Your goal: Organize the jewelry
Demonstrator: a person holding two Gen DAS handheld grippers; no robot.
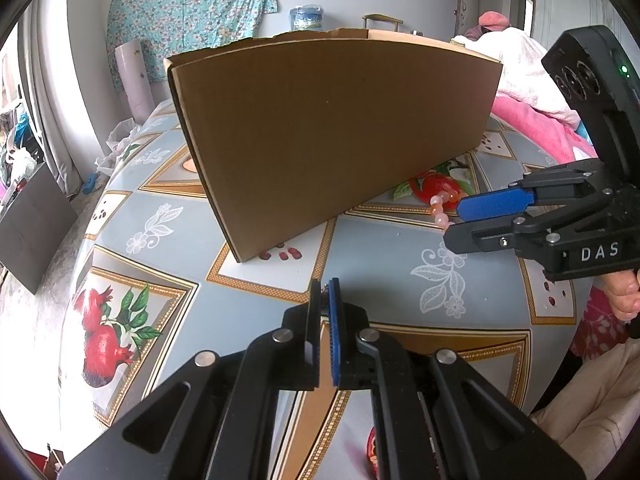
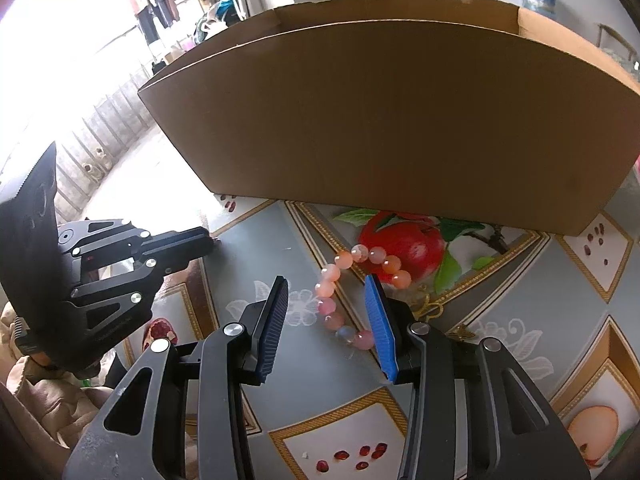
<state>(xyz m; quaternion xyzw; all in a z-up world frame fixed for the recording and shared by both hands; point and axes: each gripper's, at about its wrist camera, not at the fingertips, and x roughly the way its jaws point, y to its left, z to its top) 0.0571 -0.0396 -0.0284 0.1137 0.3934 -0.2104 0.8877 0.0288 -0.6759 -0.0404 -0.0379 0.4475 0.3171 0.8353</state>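
Right tool [image 2: 326, 316] wide open, straddling the near side of the bead bracelet [image 2: 352, 292], which lies on the table [image 2: 240, 236] just in front of the cardboard box [image 2: 380, 112]. Left tool [image 1: 325, 328] nearly closed, empty. Risk: round beads may roll or squirt out on closing.

Bright daylight, blown-out glare upper left, fisheye-warped edges.

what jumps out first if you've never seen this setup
A large open brown cardboard box fills the middle of the patterned fruit-print tablecloth. In front of it lies a pink and orange beaded bracelet, framed by the open jaws of the right gripper. The left gripper, nearly closed, hangs empty nearby.
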